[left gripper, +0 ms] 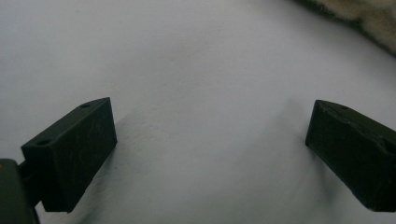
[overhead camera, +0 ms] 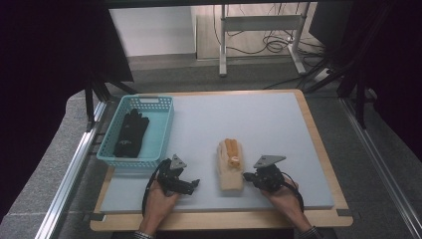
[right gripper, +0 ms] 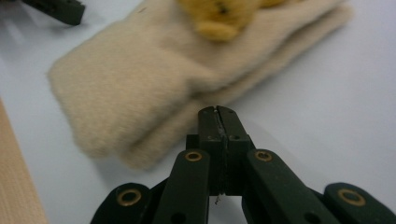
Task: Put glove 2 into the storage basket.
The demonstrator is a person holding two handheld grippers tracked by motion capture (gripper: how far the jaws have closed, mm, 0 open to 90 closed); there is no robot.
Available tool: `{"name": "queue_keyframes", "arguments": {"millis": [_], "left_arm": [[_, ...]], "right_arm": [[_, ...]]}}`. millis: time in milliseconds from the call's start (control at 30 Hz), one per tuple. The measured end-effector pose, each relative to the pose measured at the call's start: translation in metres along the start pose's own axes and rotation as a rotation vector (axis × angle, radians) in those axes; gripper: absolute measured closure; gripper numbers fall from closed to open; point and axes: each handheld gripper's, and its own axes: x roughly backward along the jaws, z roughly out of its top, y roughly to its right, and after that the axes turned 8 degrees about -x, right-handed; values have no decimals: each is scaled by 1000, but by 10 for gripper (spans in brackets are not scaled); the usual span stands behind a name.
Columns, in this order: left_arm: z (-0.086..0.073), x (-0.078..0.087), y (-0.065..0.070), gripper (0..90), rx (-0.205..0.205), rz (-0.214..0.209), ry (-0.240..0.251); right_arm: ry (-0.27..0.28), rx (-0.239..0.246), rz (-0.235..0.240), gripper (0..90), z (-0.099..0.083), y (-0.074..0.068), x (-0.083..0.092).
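Right fingers (right gripper: pixel 219 114) closed empty at beige glove (right gripper: pixel 154 79) cuff edge; left fingers (left gripper: pixel 70 149) open over bare surface (left gripper: pixel 201 70). Step: approaching glove for grasp. Next: reopen, straddle cuff, pinch.

From the left gripper view the cream glove (left gripper: pixel 369 18) was cut off at the top right corner, a blurred scrap. In the right gripper view its near cuff was soft with blur, and the yellow patch (right gripper: pixel 224 14) ran off the top edge.
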Motion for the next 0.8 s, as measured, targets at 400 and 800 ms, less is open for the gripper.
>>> {"name": "queue_keyframes", "arguments": {"millis": [400,800], "left_arm": [[-8,8,-2,15,36,26,-8],[-21,18,-11,0,48,42,-18]], "right_arm": [[3,26,52,885,8,-20,-20],[-2,62,79,883,31,-45,-50]]}}
